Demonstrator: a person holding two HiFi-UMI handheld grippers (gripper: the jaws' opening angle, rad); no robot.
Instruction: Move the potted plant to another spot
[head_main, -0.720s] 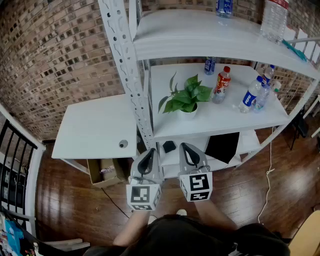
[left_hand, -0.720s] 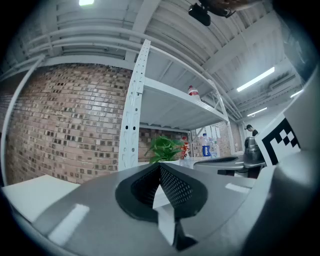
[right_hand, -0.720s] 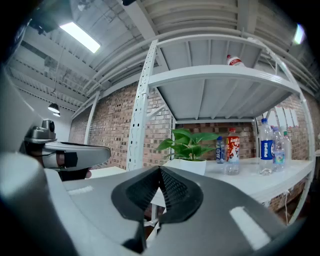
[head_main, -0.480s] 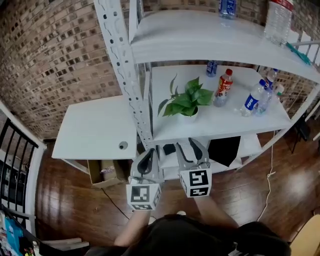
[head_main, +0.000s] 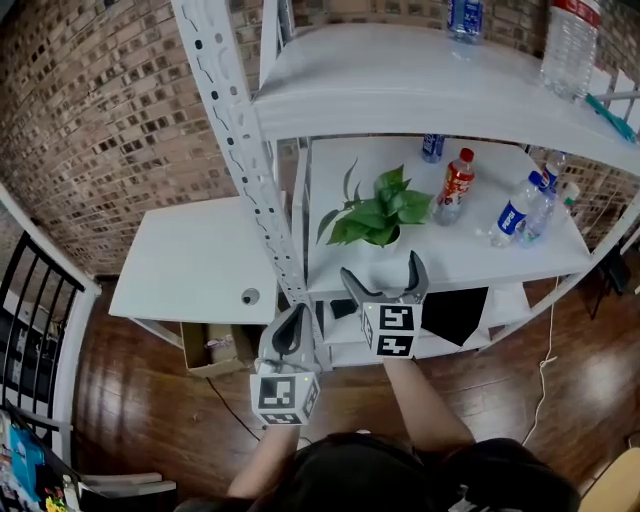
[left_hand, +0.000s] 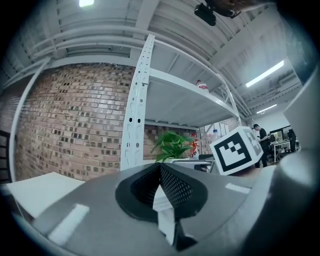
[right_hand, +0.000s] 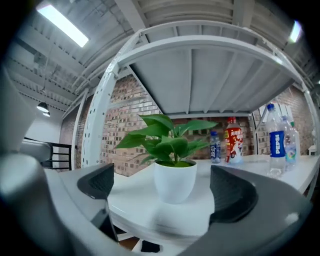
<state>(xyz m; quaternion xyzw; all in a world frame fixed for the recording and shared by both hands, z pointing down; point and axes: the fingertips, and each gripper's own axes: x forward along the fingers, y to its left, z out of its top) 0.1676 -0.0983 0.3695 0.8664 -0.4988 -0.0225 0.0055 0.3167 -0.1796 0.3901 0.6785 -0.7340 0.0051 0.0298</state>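
The potted plant (head_main: 380, 212), broad green leaves in a small white pot, stands near the front left of the white middle shelf (head_main: 470, 250). My right gripper (head_main: 385, 277) is level just in front of that shelf's edge, open wide, short of the pot. In the right gripper view the pot (right_hand: 175, 181) sits centred beyond the gripper (right_hand: 165, 200), with one dark pad (right_hand: 97, 182) on each side and nothing touching it. My left gripper (head_main: 292, 320) hangs lower and to the left, shut and empty. Its pads (left_hand: 172, 187) meet, and the plant (left_hand: 171, 144) shows far ahead.
A red-labelled bottle (head_main: 455, 186) and several blue-labelled bottles (head_main: 510, 210) stand on the same shelf, right of the plant. More bottles (head_main: 570, 40) are on the top shelf. A white upright post (head_main: 235, 150) rises left of the plant. A low white table (head_main: 190, 262) stands at the left, with a cardboard box (head_main: 210, 345) under it.
My right gripper has risen and gone forward to the shelf's front edge, and its jaws have spread from nearly together to wide apart. The left gripper has stayed in place.
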